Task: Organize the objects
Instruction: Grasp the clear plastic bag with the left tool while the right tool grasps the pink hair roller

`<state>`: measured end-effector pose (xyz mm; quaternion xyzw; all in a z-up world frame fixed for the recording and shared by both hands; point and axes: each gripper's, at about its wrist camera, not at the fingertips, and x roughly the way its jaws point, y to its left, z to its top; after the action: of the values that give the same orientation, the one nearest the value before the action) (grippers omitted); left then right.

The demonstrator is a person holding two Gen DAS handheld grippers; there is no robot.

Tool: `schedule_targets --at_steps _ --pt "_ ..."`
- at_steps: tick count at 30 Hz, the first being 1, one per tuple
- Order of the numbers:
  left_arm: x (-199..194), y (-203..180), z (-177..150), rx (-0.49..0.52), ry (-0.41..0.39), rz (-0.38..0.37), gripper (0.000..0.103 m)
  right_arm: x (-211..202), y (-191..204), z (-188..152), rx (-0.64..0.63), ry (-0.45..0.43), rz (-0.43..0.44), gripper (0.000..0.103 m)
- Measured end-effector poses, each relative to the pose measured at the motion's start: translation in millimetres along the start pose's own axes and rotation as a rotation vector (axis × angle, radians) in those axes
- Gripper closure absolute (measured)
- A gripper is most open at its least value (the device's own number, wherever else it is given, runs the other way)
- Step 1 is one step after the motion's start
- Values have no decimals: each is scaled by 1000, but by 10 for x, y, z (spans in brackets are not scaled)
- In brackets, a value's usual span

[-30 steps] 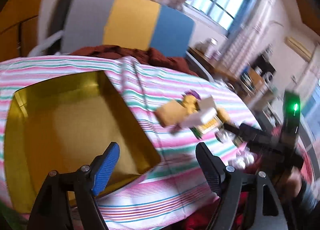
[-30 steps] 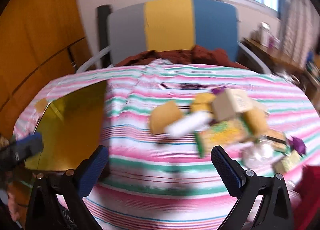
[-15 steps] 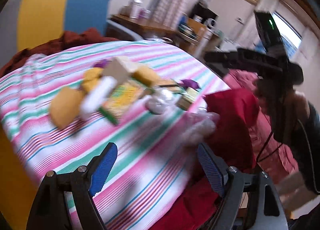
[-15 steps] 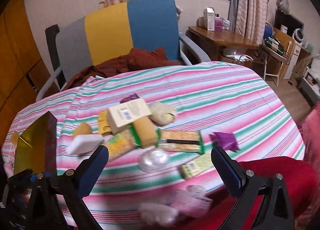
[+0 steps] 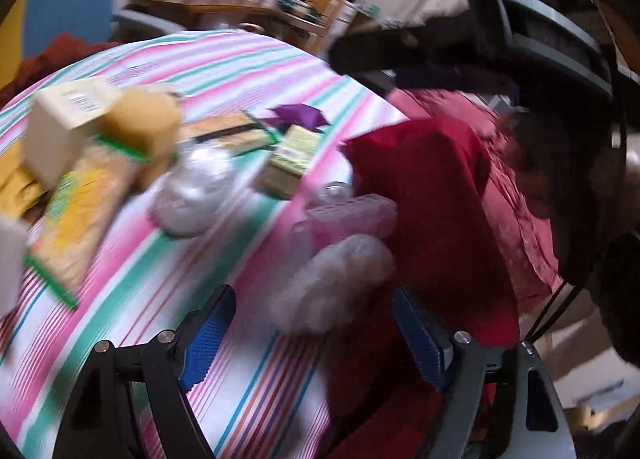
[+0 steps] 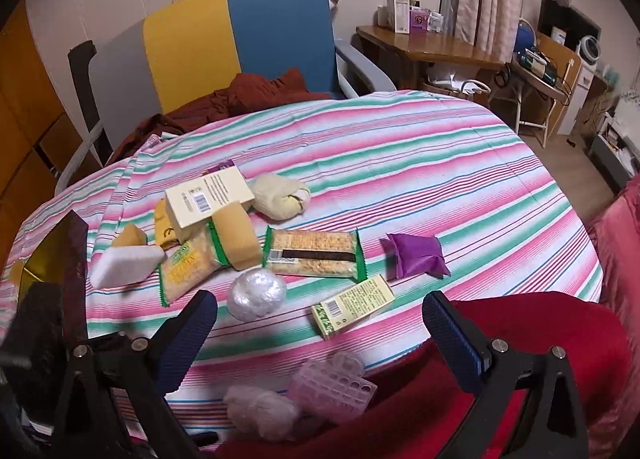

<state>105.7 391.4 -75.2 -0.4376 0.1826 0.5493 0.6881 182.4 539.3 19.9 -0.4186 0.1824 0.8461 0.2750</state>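
On the striped counter lies a loose heap of things: a cream box resting on a yellow sponge, a white block at the heap's left end, a green-edged snack pack and a second, longer pack beside it, a pale cloth bundle behind, a crinkled clear ball in front, a small green box and a purple pouch off to the right. Near the front edge sit a pink pill case and a clear wrapped lump, touching each other. A gold tin stands at the far left. The right hand-held gripper hangs above the front edge with its blue-padded fingers wide apart and nothing between them. The left hand-held gripper is likewise spread and empty, just short of the lump, with the pill case right beyond it; that view is blurred. A red cloth covers the near right corner, and a chair stands behind the counter.
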Motion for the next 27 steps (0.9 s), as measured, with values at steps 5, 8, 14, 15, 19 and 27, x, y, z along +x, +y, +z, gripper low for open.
schedule_targets --at_steps 5,8,14,15,19,27 --pt "270 58 77 -19 43 -76 32 77 -58 0 -1 25 -1 0" --pt "304 125 8 -45 63 -116 53 141 -77 0 -15 56 -12 0" --pt "33 241 -289 -77 38 -102 67 323 -39 42 -97 176 -18 0" --pt "-34 269 -350 -78 29 -76 69 380 -18 44 -122 217 -4 0" --pt "-259 355 -529 -110 2 -18 69 610 115 -35 -250 388 15 0" --pt "-678 459 -889 -131 -52 175 69 1031 308 -276 -442 631 -67 0"
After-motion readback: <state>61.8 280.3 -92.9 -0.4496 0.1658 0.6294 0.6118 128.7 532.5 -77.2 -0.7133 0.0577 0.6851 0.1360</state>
